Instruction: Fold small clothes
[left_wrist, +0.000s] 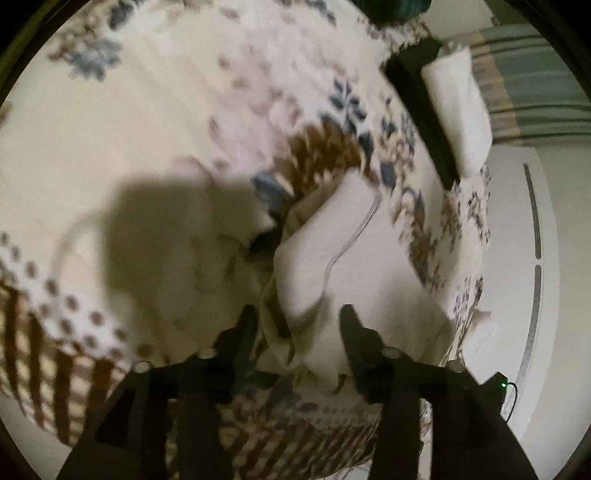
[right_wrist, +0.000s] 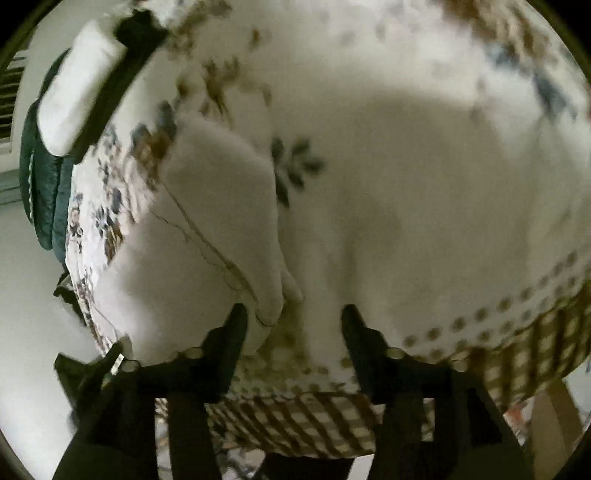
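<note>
A white garment (left_wrist: 332, 251) lies on a floral tablecloth (left_wrist: 166, 110) that covers a table. The landmark here is this white garment. It is partly folded, with a thin seam line running along its top layer, and its fabric is bunched at the near end.

In the left wrist view, the left gripper (left_wrist: 299, 321) stands at the near end of the garment. Its jaws are spread wide, and the crumpled folds of the white cloth lie between the two black fingers (left_wrist: 354, 332). The picture is blurred, so I cannot tell if the fingers touch the cloth. Beyond the garment, at the far edge of the tablecloth, a folded white cloth (left_wrist: 458, 110) rests on a folded black cloth (left_wrist: 417, 99).

In the right wrist view, the right gripper (right_wrist: 293, 317) is also at the near end of the white garment (right_wrist: 221, 206). Its jaws are wide apart too. The rounded folded edge of the garment ends just by the left finger (right_wrist: 232, 332), and between the fingers I see mostly the tablecloth (right_wrist: 443, 184) with its dotted and checked border. Beyond the garment, the folded white cloth (right_wrist: 81, 96) lies on the black cloth (right_wrist: 122, 70), and beside them is a dark green fabric (right_wrist: 44, 192).
</note>
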